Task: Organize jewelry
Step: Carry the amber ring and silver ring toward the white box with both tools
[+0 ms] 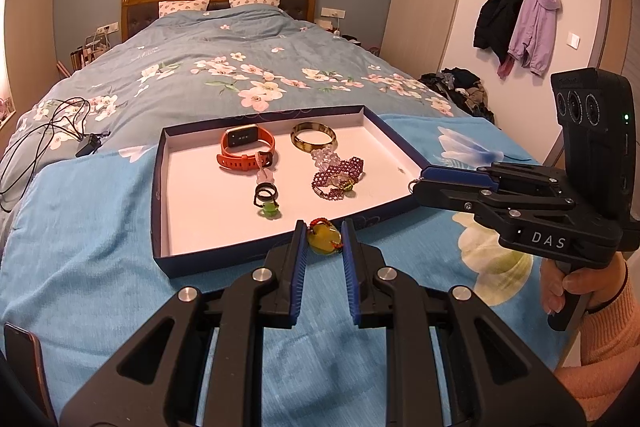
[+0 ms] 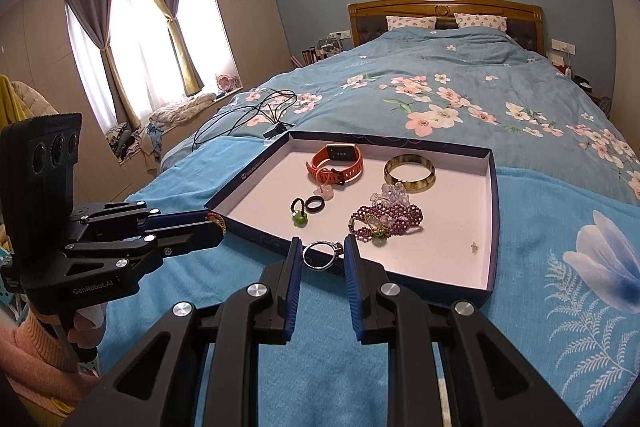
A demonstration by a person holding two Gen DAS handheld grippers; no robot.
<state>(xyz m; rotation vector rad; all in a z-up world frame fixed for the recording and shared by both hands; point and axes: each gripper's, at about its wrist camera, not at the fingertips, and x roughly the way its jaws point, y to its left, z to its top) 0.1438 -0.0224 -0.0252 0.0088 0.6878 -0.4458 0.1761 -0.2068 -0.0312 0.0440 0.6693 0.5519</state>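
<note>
Left gripper (image 1: 324, 239): jaws narrowed on a yellow pendant (image 1: 325, 239) with red beaded cord, held between the blue pads at the near wall of the tray (image 1: 160, 187). Right gripper (image 2: 322, 253): jaws likewise narrowed, gripping a silver ring (image 2: 322, 254) at the tray's near edge.

Tray, a shallow dark-blue box lid with white floor, lies on a light-blue blanket (image 1: 100, 227) over the bed. Contents: orange watch (image 1: 246, 149), amber bangle (image 1: 313, 139), purple bead bracelet (image 1: 338, 177) touching a clear bead strand, black ring (image 1: 266, 193), green stone (image 1: 270, 213).

The left wrist view shows the right gripper side-on at the tray's right corner, the ring only a sliver at its tip; coats (image 1: 516, 23) hang beyond. The right wrist view shows the ring's full loop, the left gripper with only the red cord visible, and a curtained window (image 2: 140, 27)
</note>
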